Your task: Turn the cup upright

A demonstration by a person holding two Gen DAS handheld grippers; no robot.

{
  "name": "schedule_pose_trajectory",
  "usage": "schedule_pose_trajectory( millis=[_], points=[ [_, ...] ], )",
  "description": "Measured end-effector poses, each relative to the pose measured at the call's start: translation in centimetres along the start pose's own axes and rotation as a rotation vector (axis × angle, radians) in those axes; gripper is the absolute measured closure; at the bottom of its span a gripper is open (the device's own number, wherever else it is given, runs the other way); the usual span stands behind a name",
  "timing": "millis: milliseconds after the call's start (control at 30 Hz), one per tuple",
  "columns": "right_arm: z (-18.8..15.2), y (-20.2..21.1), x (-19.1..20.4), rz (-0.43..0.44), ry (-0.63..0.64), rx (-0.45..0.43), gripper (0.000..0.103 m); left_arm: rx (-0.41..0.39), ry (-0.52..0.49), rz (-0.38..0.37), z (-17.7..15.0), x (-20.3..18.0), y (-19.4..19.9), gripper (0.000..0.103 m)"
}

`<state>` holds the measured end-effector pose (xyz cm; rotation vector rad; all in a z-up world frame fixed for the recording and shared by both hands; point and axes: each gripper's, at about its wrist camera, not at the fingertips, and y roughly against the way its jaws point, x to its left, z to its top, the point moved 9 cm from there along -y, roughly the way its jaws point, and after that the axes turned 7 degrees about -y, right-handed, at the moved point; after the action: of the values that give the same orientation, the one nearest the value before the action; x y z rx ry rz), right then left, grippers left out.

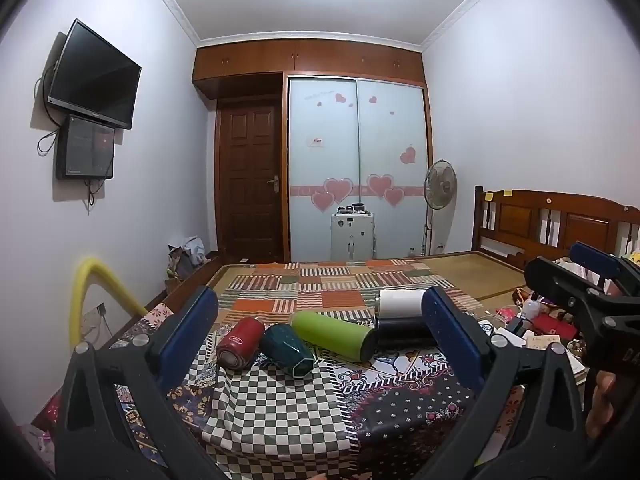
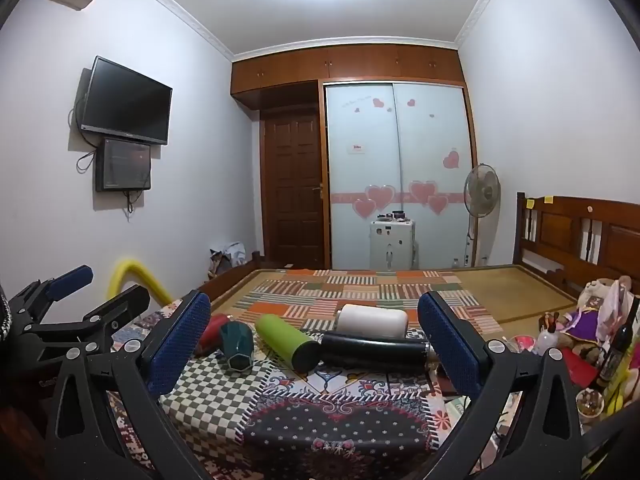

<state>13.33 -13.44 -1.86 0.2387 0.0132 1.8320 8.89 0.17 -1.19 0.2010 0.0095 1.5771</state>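
on the patchwork bed [image 1: 280, 420], five cups lying ahead of both wide-open, empty jaws, teal cup [image 1: 289, 350] nearest

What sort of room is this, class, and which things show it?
Most likely a home bedroom: a wooden bed with a headboard, a sliding-door wardrobe, and a wall-mounted television.

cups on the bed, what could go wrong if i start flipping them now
1. The red cup, teal cup and green bottle lie packed together; a wide-open left claw may knock neighbours rolling.
2. The patchwork cloth looks soft, so an uprighted cup may topple.
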Motion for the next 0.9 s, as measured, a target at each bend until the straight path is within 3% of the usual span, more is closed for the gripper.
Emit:
schedule_pose_trajectory(
  millis=[333, 367, 900],
  points=[
    [0.0, 0.0, 0.0, 0.000, 0.003, -0.003, 0.000, 0.000, 0.011, 0.038, 0.3, 1.0, -0.3, 0.000],
    [0.0, 0.0, 0.1, 0.000, 0.004, -0.003, 0.000, -0.012, 0.000, -0.026, 0.0, -0.2, 0.1, 0.000],
    [0.2, 0.1, 0.2, 0.003, 0.009, -0.013, 0.000, -0.028, -0.011, -0.024, 0.3, -0.1, 0.6, 0.000]
  ],
)
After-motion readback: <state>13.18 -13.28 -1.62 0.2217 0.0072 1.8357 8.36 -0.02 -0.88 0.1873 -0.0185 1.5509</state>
